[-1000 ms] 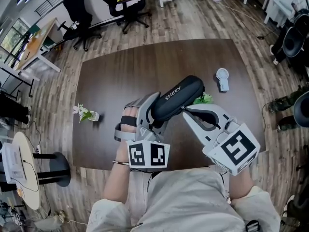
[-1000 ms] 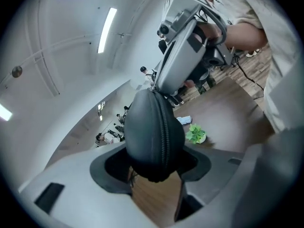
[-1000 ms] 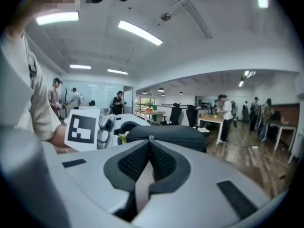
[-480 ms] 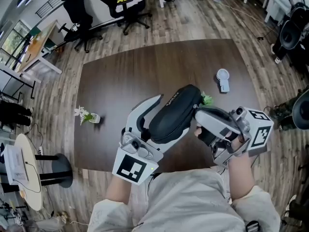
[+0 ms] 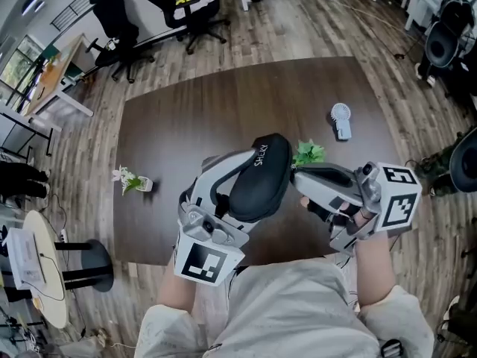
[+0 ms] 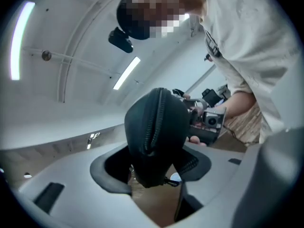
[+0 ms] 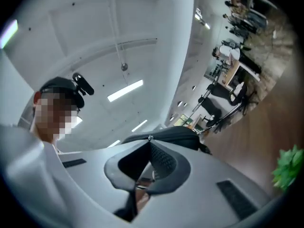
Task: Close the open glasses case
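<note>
The left gripper [image 6: 153,171] has its jaws clamped on the black glasses case [image 6: 154,127], having just closed in on it; the case sits between the pads, lifted clear of the table [image 5: 186,118]; the right gripper [image 7: 149,144] has its jaws pressed together, tips at the case's edge; just beyond those tips lies a green plant [image 5: 308,154]; farther out, a small fan [image 5: 341,120].

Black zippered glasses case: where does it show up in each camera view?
Head view: black zippered glasses case, centre frame.
Left gripper view: case, centre, end-on.
Right gripper view: case, lower centre.
Shared landmark: green plant, head and right gripper views only.
</note>
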The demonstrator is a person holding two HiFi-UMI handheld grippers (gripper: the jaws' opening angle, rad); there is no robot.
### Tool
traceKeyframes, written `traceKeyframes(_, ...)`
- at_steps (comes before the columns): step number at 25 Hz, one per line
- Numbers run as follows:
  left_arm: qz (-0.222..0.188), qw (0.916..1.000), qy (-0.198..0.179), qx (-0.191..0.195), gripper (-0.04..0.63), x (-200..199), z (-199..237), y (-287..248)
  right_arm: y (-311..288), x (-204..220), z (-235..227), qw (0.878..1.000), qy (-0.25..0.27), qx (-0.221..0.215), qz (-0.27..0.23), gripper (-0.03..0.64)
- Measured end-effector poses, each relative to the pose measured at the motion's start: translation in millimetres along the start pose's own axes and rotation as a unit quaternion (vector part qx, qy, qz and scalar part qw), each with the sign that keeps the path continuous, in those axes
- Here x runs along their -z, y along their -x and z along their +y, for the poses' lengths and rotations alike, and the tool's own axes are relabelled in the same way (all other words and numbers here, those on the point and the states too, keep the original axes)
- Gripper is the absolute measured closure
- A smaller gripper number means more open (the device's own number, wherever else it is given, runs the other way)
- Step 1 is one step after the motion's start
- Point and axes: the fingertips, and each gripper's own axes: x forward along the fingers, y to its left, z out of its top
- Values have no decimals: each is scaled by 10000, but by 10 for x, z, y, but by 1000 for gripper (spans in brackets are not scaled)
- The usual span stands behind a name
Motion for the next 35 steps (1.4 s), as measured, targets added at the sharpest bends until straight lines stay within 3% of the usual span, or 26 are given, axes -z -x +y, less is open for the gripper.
traceKeyframes(2,358,9985,-414,-97,350,111,-29,-35,14,27,-111,9940,700,784,293,615)
traceKeyframes(3,510,9971,-541,-131,354,182,-39,-69,21,38,-178,9846,1144,1225,495,615)
traceKeyframes(6,1098,9917,-659,-141,365,475,-49,-144,1,101,-260,9423,2366,2060,1171,614)
traceKeyframes(8,1494,9866,-640,-130,367,660,-40,-142,-54,170,-182,9305,2689,2031,1433,614)
traceKeyframes(13,2224,9717,-783,-125,370,944,-14,-159,-191,362,-125,9318,2657,1861,1628,612)
traceKeyframes(16,2433,9666,-796,-134,373,1037,-19,-185,-277,463,-135,9329,2640,1787,1677,612)
traceKeyframes(21,2021,9768,-679,-227,334,884,16,-171,-222,298,-37,9547,2280,1429,1272,615)
traceKeyframes(23,1668,9845,-519,-172,302,778,-10,-173,-185,184,71,9729,1870,968,950,615)
traceKeyframes(26,1032,9946,-72,-76,239,588,-68,-168,-122,45,202,9962,795,-16,354,615)
traceKeyframes(30,484,9985,234,-55,270,399,-112,-206,-22,-67,212,9953,-376,-849,-258,615)
traceKeyframes(31,438,9987,257,-68,308,390,-116,-222,-4,-80,185,9939,-515,-917,-334,615)
traceKeyframes(35,373,9987,311,-120,341,408,-78,-200,47,-119,69,9938,-625,-788,-476,615)
